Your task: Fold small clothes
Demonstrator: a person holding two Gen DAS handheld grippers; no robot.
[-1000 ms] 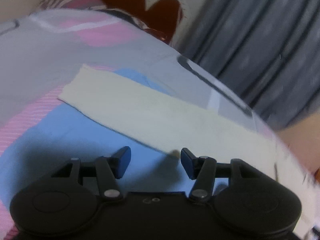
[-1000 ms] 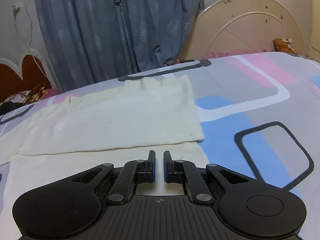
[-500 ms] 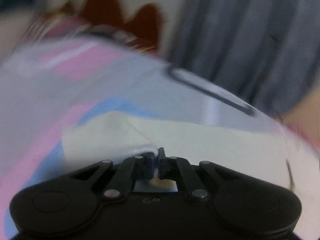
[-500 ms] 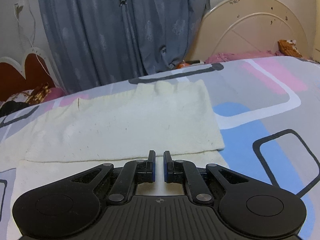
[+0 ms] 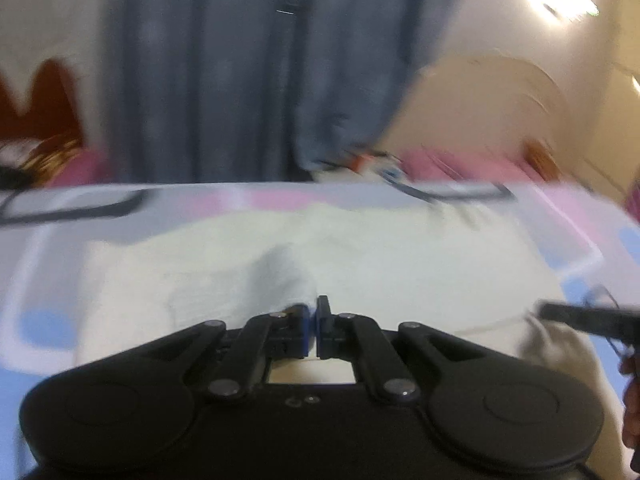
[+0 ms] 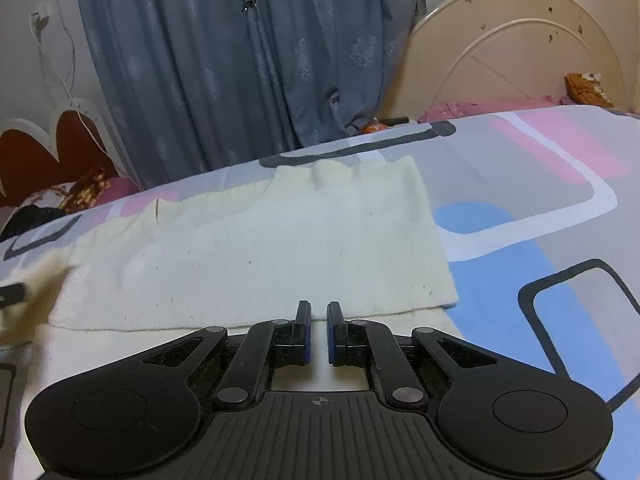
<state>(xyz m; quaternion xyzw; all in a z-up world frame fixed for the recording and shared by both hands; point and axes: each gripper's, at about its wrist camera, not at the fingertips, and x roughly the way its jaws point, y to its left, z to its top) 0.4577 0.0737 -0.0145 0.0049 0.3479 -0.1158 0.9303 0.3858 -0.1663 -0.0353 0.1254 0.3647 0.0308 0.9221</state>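
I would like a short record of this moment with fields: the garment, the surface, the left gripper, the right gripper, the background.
garment: cream cloth, partly folded, upper layer over a lower one
surface: bedsheet patterned in grey, pink and blue
left gripper: shut on a raised fold of the cream cloth; view blurred
right gripper: shut on the near edge of the cloth
background: blue-grey curtain, cream headboard

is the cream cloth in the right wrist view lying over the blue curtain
No, the cream cloth lies flat on the patterned bedsheet, while the blue curtain hangs behind the bed, apart from it.
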